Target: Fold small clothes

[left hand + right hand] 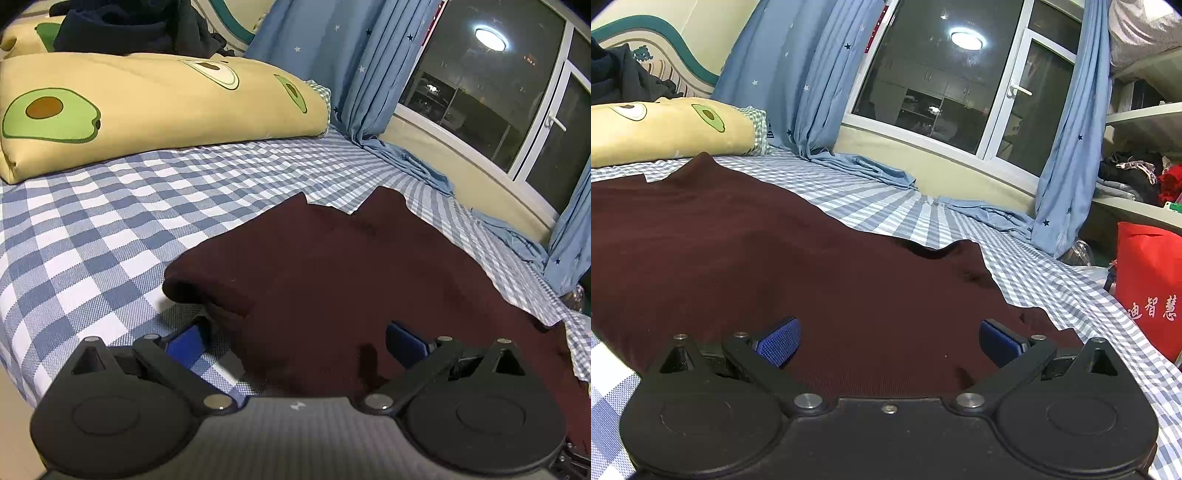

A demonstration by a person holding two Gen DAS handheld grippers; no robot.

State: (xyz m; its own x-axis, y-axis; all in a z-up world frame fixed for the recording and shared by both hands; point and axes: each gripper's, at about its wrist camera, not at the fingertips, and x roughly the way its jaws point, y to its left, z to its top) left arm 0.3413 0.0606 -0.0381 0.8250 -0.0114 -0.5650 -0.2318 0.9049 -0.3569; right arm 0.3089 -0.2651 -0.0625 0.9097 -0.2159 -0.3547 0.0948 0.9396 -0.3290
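Note:
A dark maroon garment (332, 266) lies spread on the blue-and-white checked bed sheet (92, 229). Its near left edge is folded over in a thick roll. My left gripper (295, 343) is open, low at the garment's near left edge, with its blue pads (186, 341) wide apart; the left pad sits on the sheet beside the fold, the right pad over the cloth. In the right wrist view the same garment (775, 258) fills the foreground. My right gripper (890, 341) is open just above the cloth, holding nothing.
A yellow avocado-print pillow (147, 103) lies at the head of the bed with dark clothes (129, 29) piled behind it. Blue star curtains (798, 81) hang by the window and trail onto the sheet. A red bag (1148, 288) stands off the bed's right side.

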